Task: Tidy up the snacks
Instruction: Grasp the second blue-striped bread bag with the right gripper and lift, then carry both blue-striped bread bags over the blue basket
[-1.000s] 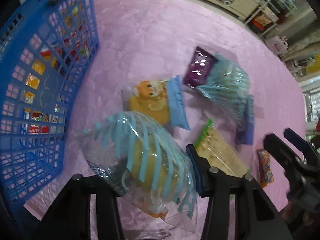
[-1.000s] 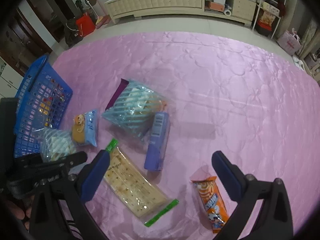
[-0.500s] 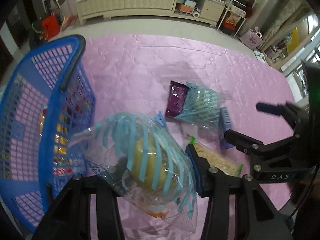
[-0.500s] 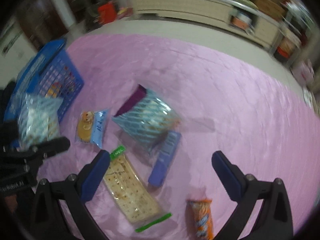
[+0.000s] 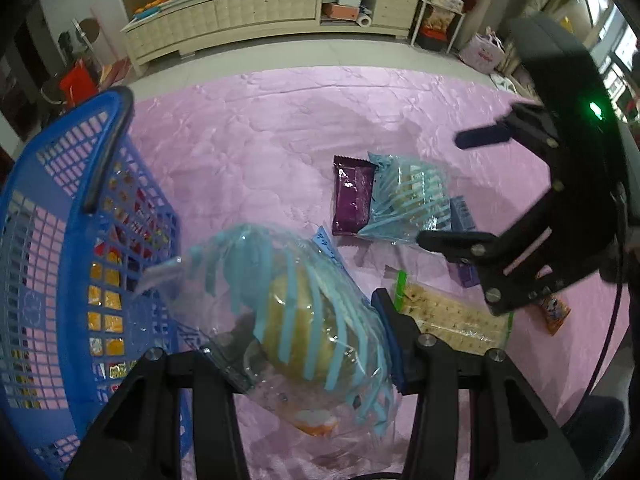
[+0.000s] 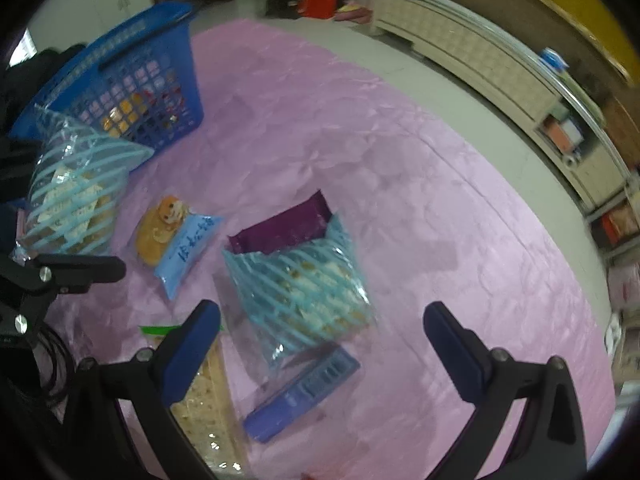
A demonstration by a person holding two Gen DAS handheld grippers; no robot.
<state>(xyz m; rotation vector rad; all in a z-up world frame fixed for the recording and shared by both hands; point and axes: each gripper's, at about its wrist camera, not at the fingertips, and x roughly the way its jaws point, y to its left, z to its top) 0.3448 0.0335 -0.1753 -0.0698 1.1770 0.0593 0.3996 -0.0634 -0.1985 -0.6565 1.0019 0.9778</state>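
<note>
The striped bag (image 5: 304,320) is clamped in the left gripper (image 5: 304,360), its jaws part closed on the plastic, and it has come up off the pink mat (image 5: 260,140) since a second ago; it now hangs just beside the basket (image 5: 52,240), below the rim as the left view shows it; my reading is that the lift is done and the carry over the rim is what remains. The right gripper (image 6: 320,344) has swung in from the far side of the pile and now hovers wide open, holding nothing, over the second striped bag (image 6: 300,288); likely its next pick. Away from the basket lie the bun pack (image 6: 176,240), the purple pack (image 6: 280,228), the blue bar (image 6: 300,396) and the cracker sleeve (image 5: 452,316), close together, some overlapping. The basket's near wall and dark handle (image 5: 108,148) stand between bag and opening; snacks already show through its mesh; the mat beyond the pile is open.
</note>
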